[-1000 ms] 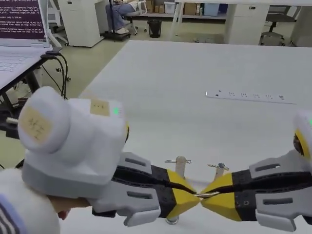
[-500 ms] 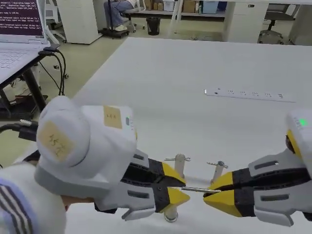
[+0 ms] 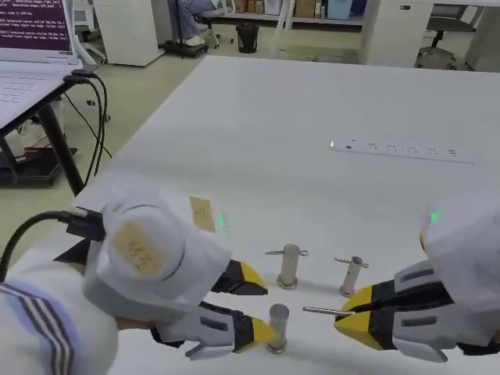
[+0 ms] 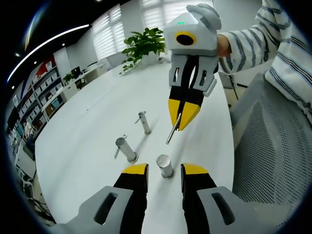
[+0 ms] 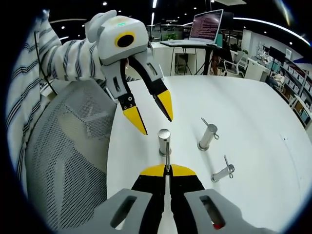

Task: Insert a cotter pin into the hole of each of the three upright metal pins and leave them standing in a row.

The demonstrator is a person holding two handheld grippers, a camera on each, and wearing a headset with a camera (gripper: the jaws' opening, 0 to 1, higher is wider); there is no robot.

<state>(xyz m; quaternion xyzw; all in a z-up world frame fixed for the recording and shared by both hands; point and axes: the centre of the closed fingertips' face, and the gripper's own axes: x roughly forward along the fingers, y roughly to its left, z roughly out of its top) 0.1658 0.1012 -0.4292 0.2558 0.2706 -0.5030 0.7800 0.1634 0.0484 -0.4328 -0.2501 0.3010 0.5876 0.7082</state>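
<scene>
**Loose cotter aimed at bare pin, L jaws wide around it**

Far left, a laptop (image 3: 31, 39) is cut off by the frame edge. A striped sleeve (image 3: 27, 328) and the bulky body of the L gripper (image 3: 264, 309) hide the near-left table (image 3: 273, 141) and most of that gripper's jaws; only the yellow tips show in the head view. The jaws are wide apart, w/ the bare pin (image 3: 277, 326) standing between the tips. Can't tell if either tip touches it. The pin is upright, long axis vertical; its hole can't be made out.

Just beyond, the mid pin (image 3: 289, 267) is upright, w/ a fitted cotter (image 3: 285, 252) crossing its top roughly left-right.

The loose cotter (image 3: 320, 311) lies about level. Its long axis runs left-right in the head view, free end toward the bare pin's top but short of it. Its rear end is buried in the R gripper (image 3: 348, 314), whose jaws are pinched narrow on it.

The R pin (image 3: 351, 276) seems to lean a bit, w/ another fitted cotter (image 3: 350, 262) through its top. The R gripper body is cut off at the frame edge. A power strip (image 3: 402, 150) lies well apart, farther back.
</scene>
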